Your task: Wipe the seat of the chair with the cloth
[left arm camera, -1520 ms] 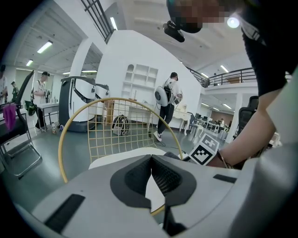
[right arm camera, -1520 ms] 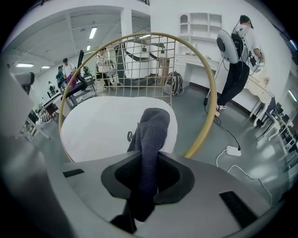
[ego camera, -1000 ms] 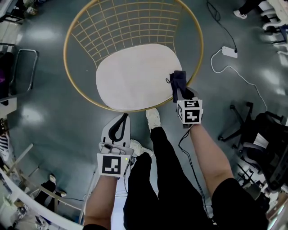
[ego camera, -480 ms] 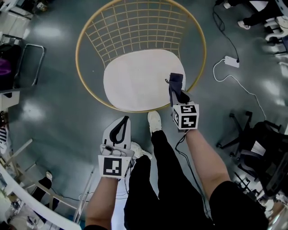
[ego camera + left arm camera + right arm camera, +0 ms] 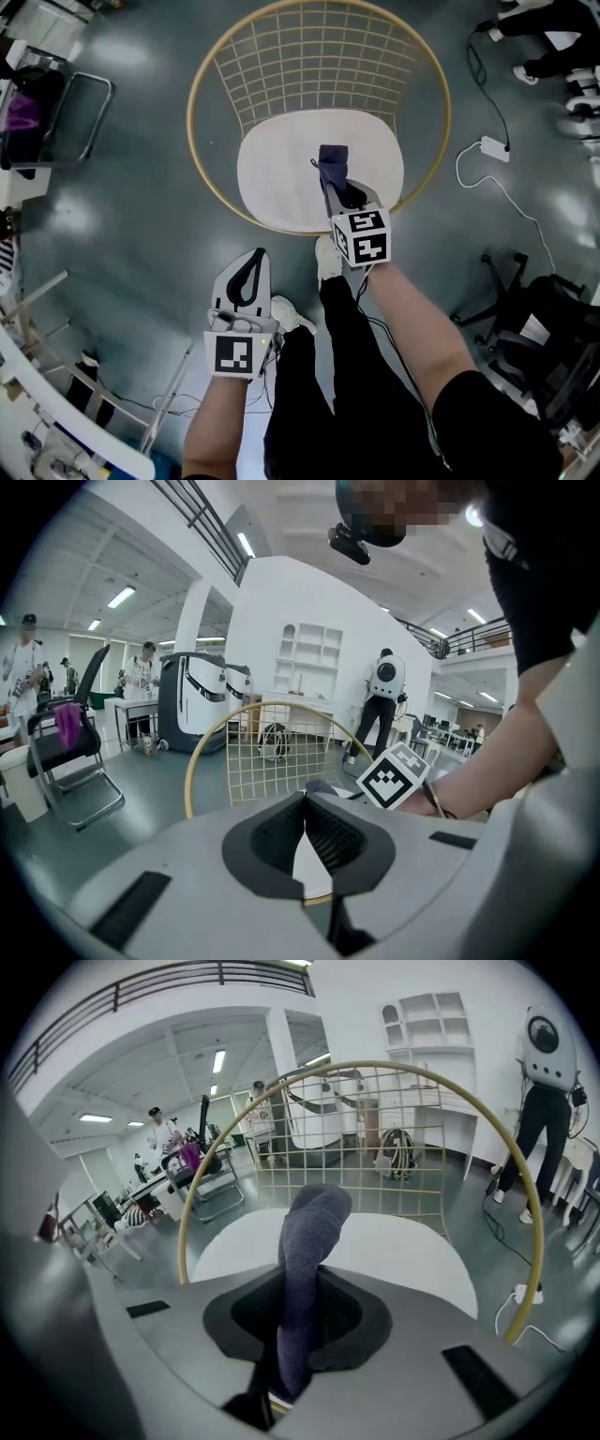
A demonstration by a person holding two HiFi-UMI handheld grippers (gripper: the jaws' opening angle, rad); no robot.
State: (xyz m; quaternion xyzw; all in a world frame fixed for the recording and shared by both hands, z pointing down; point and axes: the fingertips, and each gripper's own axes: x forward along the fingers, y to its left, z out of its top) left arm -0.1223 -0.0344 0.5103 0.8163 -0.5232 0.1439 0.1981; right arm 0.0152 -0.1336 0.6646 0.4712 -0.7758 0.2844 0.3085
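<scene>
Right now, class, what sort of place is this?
Probably an open-plan lab or office hall: office chairs, a power strip on the grey floor, a mezzanine railing overhead.

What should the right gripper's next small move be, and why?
Probably lower the right gripper until its clamped dark grey cloth presses on the white oval seat of the gold wire chair; the cloth seems to hang over the seat's middle.
</scene>
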